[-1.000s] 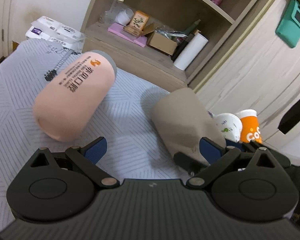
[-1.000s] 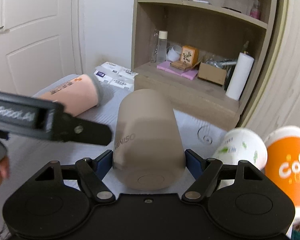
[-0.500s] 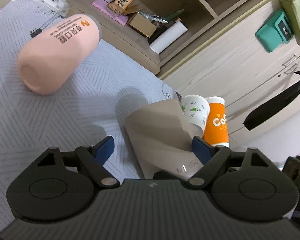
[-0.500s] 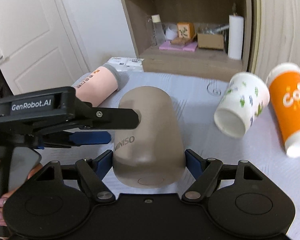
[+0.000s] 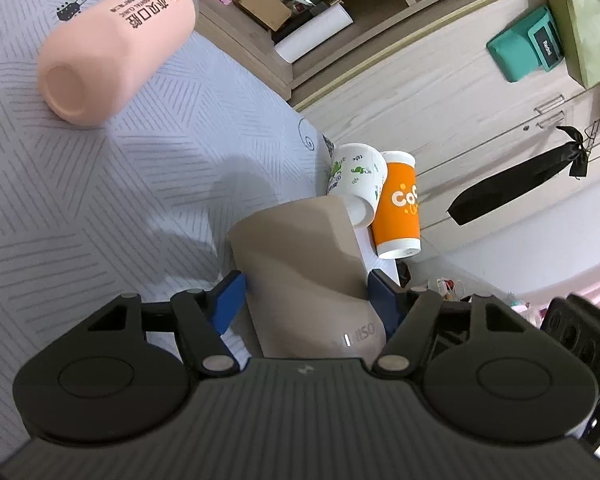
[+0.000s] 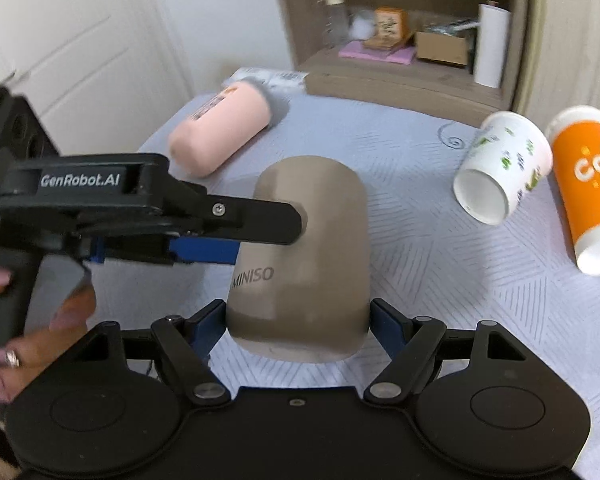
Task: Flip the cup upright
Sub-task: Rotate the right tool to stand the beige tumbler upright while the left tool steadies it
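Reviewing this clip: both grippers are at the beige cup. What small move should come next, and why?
Probably tip the beige cup up onto its base: the right gripper clamps its base end, and the left gripper brackets its body, so both already control it.

4 cups (image 6: 300, 256), 2 claws (image 6: 296, 320), 1 paper roll (image 6: 490, 46)

I see a white door (image 6: 72, 60) left, a wooden shelf (image 6: 400, 76) ahead, pale wood cabinets (image 5: 460, 92) right.

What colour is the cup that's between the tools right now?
Taupe, a greyish beige, on the MINISO cup; clearest in the right wrist view.
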